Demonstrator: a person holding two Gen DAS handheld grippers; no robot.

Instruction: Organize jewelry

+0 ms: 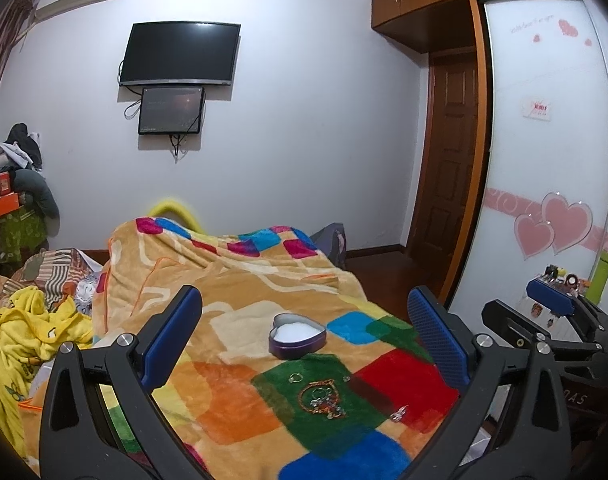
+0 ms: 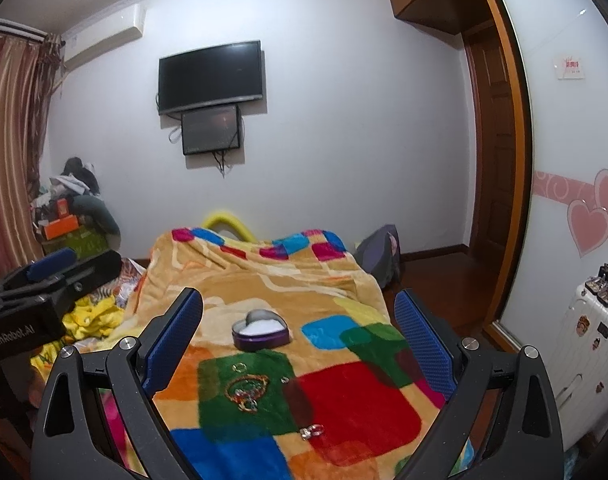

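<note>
A purple heart-shaped tin (image 1: pixel 297 336) (image 2: pixel 261 335) with a white lining sits open on the patchwork blanket (image 1: pixel 232 292) (image 2: pixel 264 284). In front of it, on a green patch, lies a gold bracelet (image 1: pixel 321 397) (image 2: pixel 248 390) with small rings (image 1: pixel 295 378) (image 2: pixel 239 367) near it. A silver piece (image 1: pixel 399 414) (image 2: pixel 312 431) rests on the red patch. My left gripper (image 1: pixel 306 334) hovers above the blanket, open and holding nothing. My right gripper (image 2: pixel 300 334) is likewise open and holding nothing. Each gripper shows at the edge of the other's view.
The bed's right edge drops to a wooden floor (image 1: pixel 388 272). A yellow garment (image 1: pixel 28 328) is heaped on the left. A white suitcase (image 2: pixel 584 344) with small items on top stands against the sliding wardrobe door (image 1: pixel 544 160) at right. A backpack (image 2: pixel 380 256) leans past the bed's far end.
</note>
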